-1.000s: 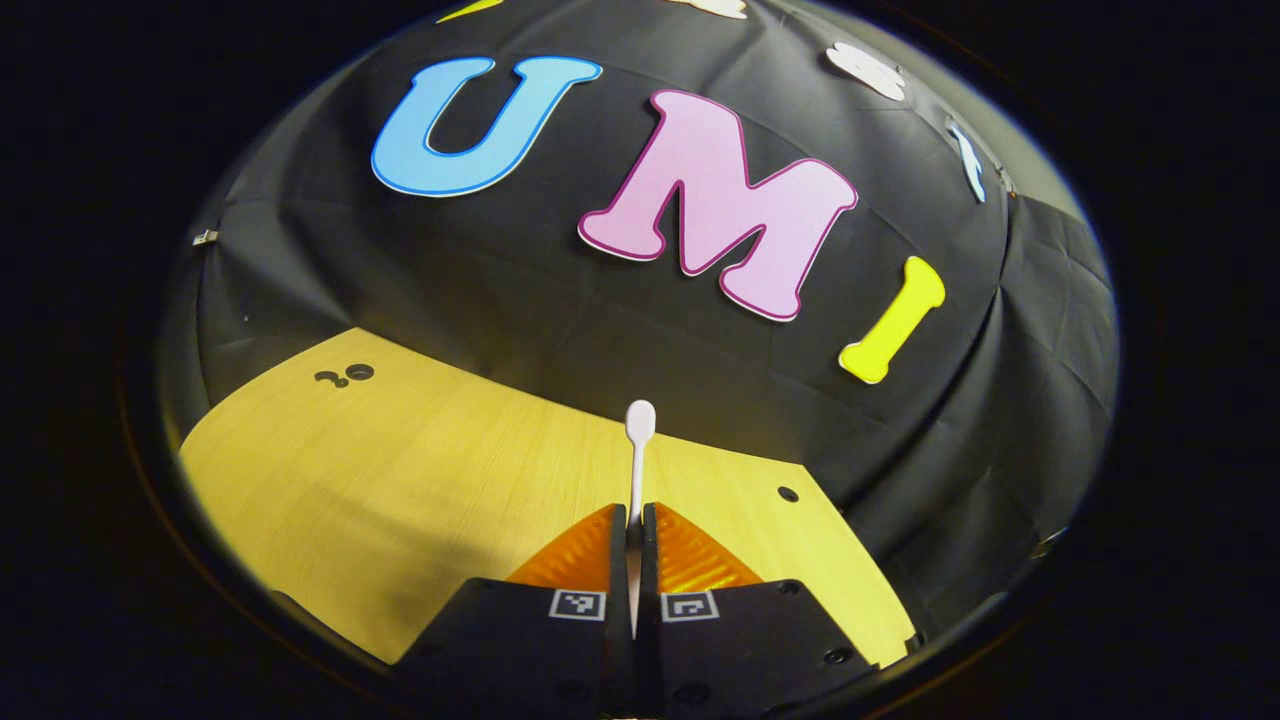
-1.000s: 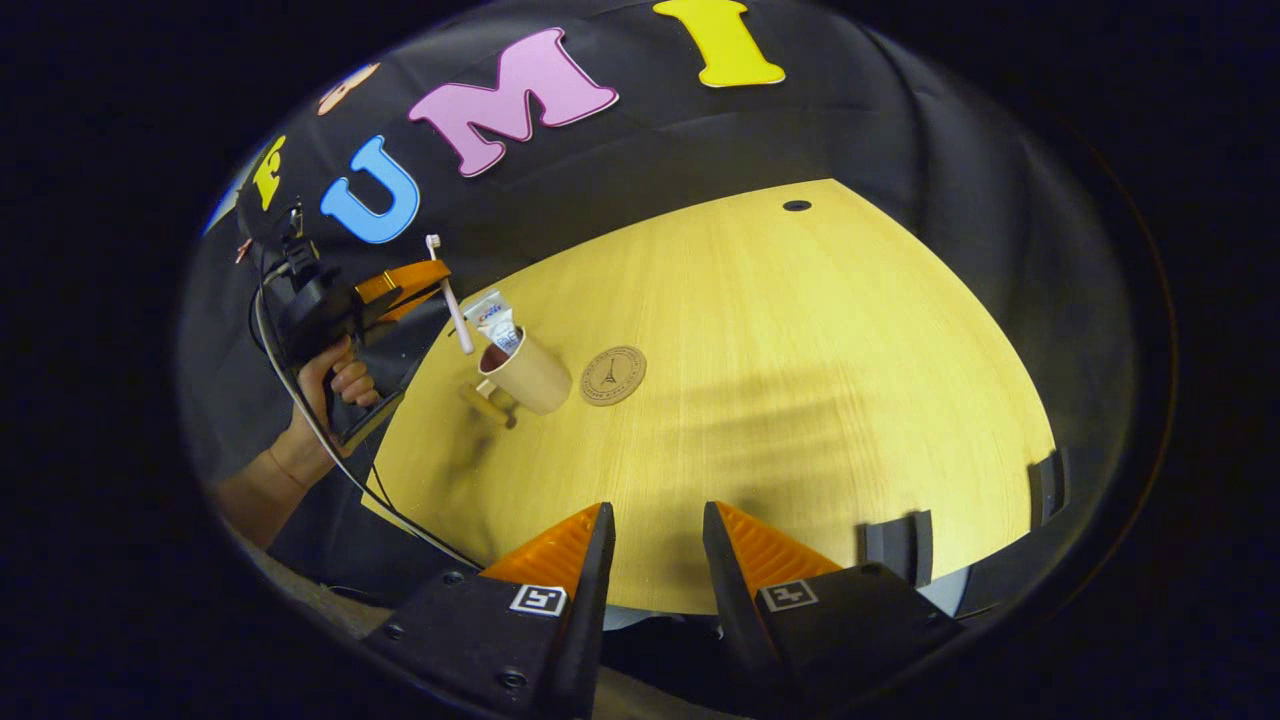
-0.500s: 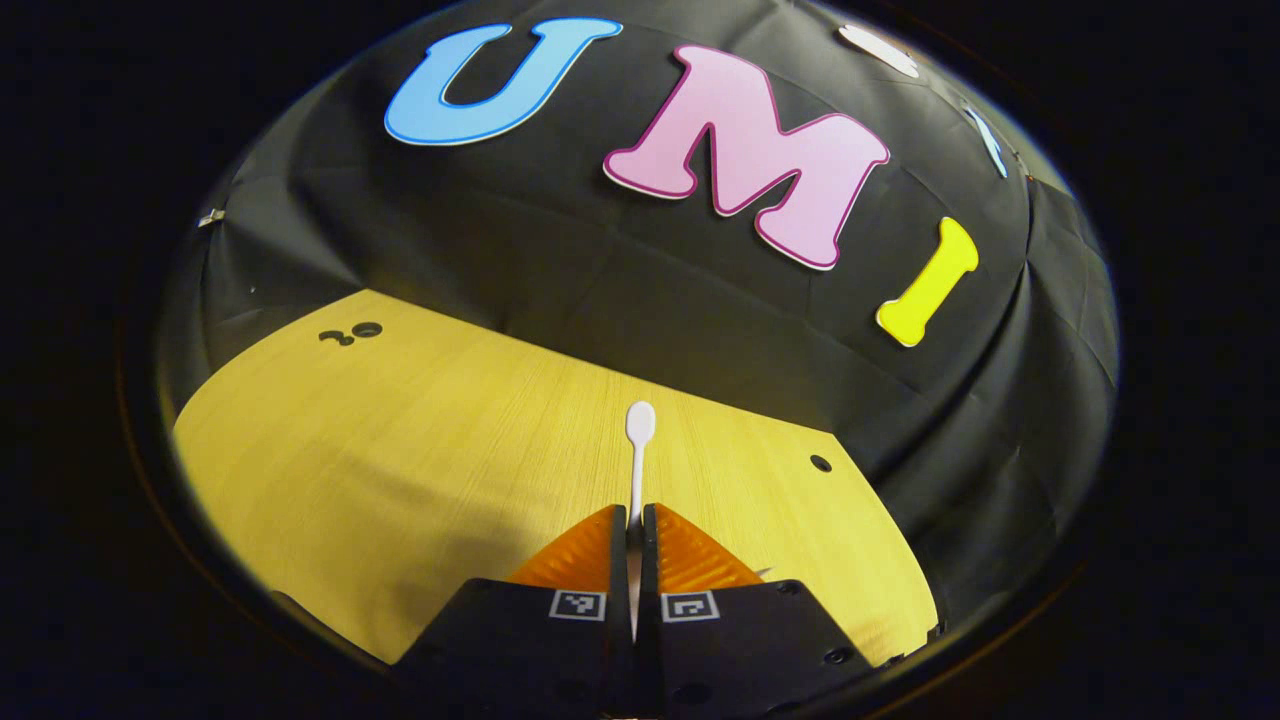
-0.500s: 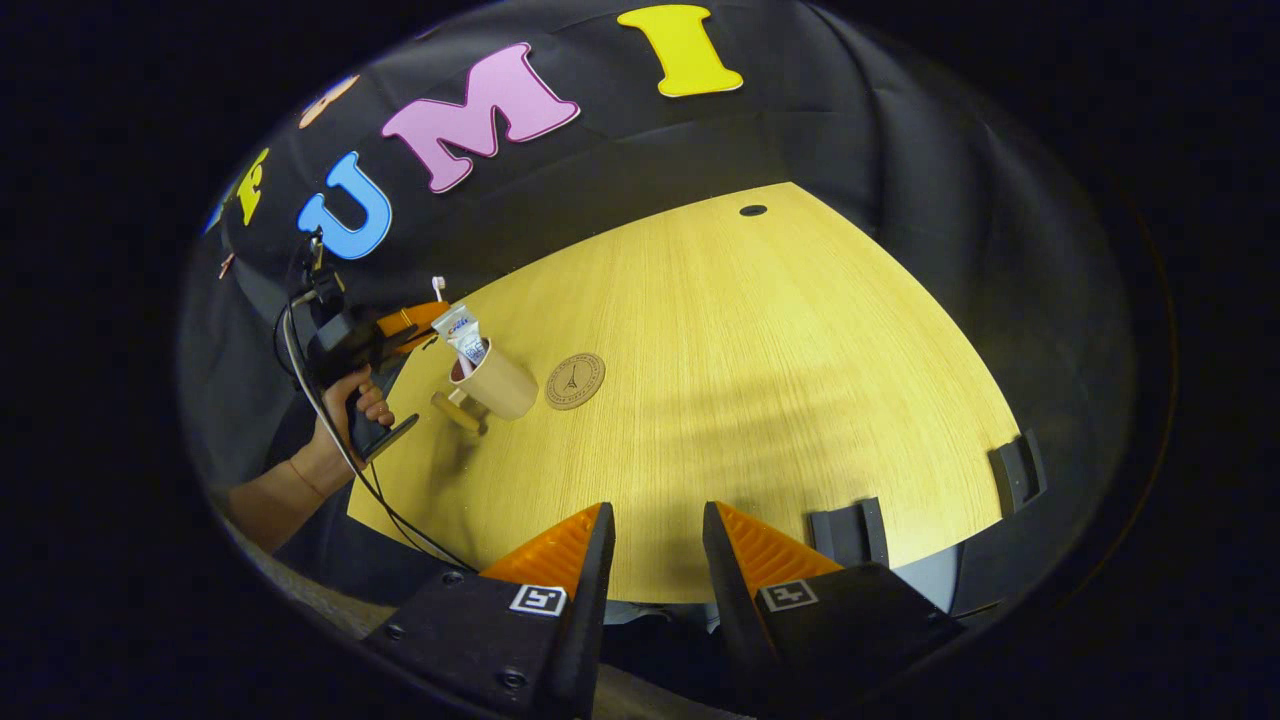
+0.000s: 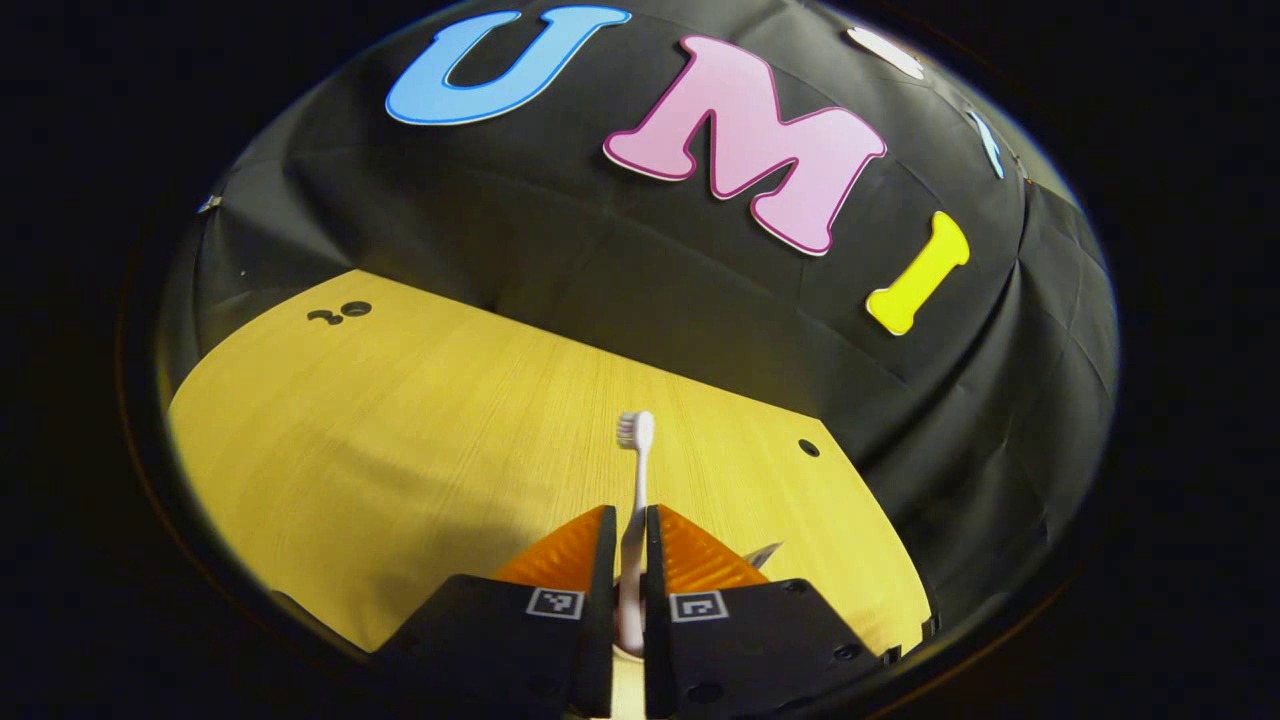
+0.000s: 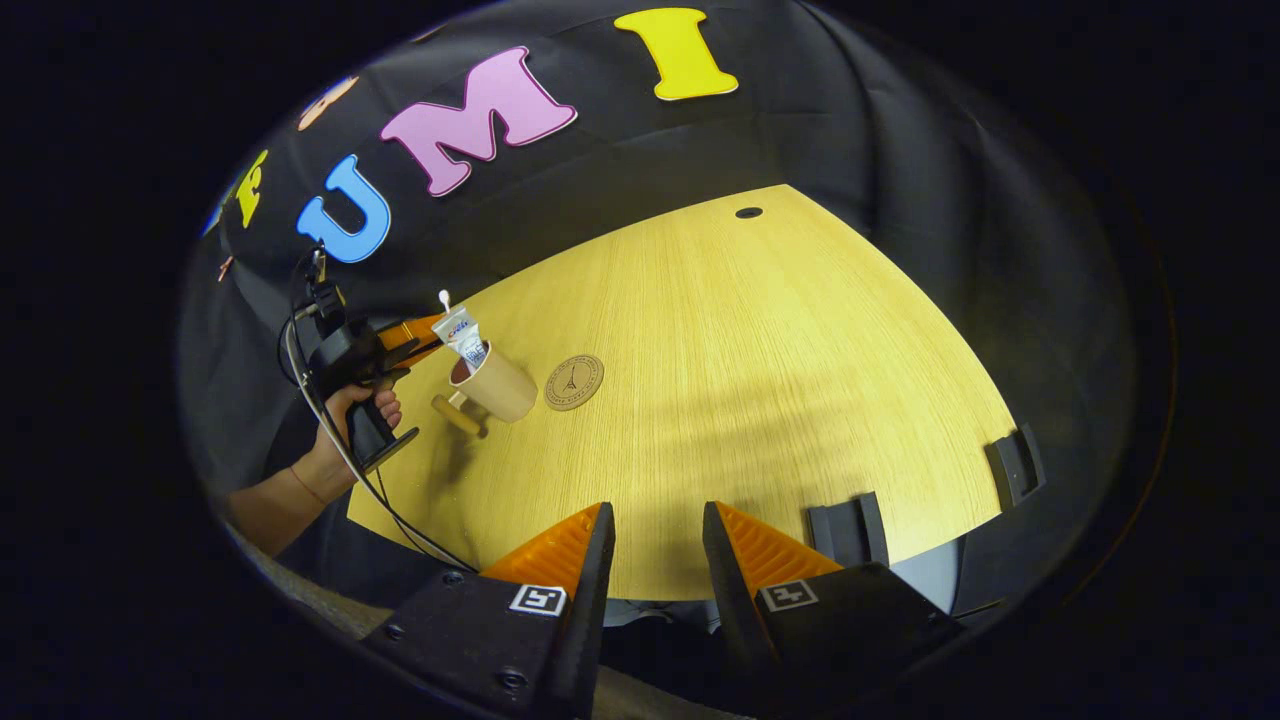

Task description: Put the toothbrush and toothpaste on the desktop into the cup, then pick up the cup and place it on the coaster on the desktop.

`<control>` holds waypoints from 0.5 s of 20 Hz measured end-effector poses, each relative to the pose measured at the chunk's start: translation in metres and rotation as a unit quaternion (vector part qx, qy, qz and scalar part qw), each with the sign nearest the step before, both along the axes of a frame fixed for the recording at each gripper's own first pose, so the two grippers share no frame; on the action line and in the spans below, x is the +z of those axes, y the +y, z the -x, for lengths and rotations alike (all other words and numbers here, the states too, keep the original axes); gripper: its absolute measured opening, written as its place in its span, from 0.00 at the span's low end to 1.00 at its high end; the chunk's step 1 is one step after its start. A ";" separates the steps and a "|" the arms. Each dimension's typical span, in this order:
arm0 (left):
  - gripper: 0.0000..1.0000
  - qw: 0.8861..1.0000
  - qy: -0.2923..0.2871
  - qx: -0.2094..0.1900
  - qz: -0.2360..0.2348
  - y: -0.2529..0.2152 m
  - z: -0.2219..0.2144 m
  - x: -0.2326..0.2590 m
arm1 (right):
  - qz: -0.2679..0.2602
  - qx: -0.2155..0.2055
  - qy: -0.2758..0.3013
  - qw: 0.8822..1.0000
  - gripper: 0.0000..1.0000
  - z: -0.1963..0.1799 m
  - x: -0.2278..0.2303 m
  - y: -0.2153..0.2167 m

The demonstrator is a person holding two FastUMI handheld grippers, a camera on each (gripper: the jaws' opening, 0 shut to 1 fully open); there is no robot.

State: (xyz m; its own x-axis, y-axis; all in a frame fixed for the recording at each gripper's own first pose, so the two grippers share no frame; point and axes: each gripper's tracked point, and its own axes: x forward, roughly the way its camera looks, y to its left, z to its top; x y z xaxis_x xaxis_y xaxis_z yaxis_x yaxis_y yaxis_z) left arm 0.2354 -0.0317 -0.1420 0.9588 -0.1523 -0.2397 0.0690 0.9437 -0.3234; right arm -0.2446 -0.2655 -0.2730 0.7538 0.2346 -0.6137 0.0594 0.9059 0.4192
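Toothpaste point(image 6: 463, 333) stands in the cup point(image 6: 497, 382); the left gripper point(image 5: 622, 535), jaws slightly parted around the toothbrush point(image 5: 634, 470), appears to be dropping it in. Right gripper point(image 6: 655, 545) spread, idle. Coaster point(image 6: 573, 381) beside the cup awaits.

The toothbrush point(image 5: 638, 470) handle's lower end is hidden between the left gripper's point(image 5: 622, 525) fingers point(image 5: 560, 560).

A pale yellow wooden desktop point(image 6: 780, 400) with fine straight grain is seen, and a small black round hole point(image 6: 748, 212) is set at its far edge. Near its left end a tan cylindrical cup point(image 6: 498, 385) with a dark reddish inside is shown. A white toothpaste tube point(image 6: 464, 335) with blue and red print is seen inside that cup. Just right of the cup, a round brown coaster point(image 6: 573, 382) printed with a dark tower figure is seen. A white slim plastic toothbrush point(image 5: 636, 478) with pale bristles is shown against the desktop.
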 end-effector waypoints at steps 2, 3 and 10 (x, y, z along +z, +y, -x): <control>0.26 1.000 0.004 -0.001 -0.006 0.001 0.004 -0.002 | -0.002 -0.002 -0.001 1.000 0.55 0.001 0.001 0.001; 0.29 1.000 0.005 -0.004 -0.009 0.001 0.007 -0.002 | -0.003 -0.003 -0.003 1.000 0.55 0.002 0.001 0.001; 0.54 0.998 0.044 -0.036 -0.036 -0.002 0.038 -0.011 | -0.018 -0.010 -0.006 1.000 0.55 -0.011 -0.001 0.015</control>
State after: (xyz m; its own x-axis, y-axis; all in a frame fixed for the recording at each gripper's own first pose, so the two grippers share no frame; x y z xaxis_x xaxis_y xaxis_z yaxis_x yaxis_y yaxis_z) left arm 0.1974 -0.0333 -0.1533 0.9210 -0.1996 -0.3344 0.1122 0.9583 -0.2629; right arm -0.2333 -0.2510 -0.2737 0.7662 0.2408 -0.5957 0.0721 0.8890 0.4521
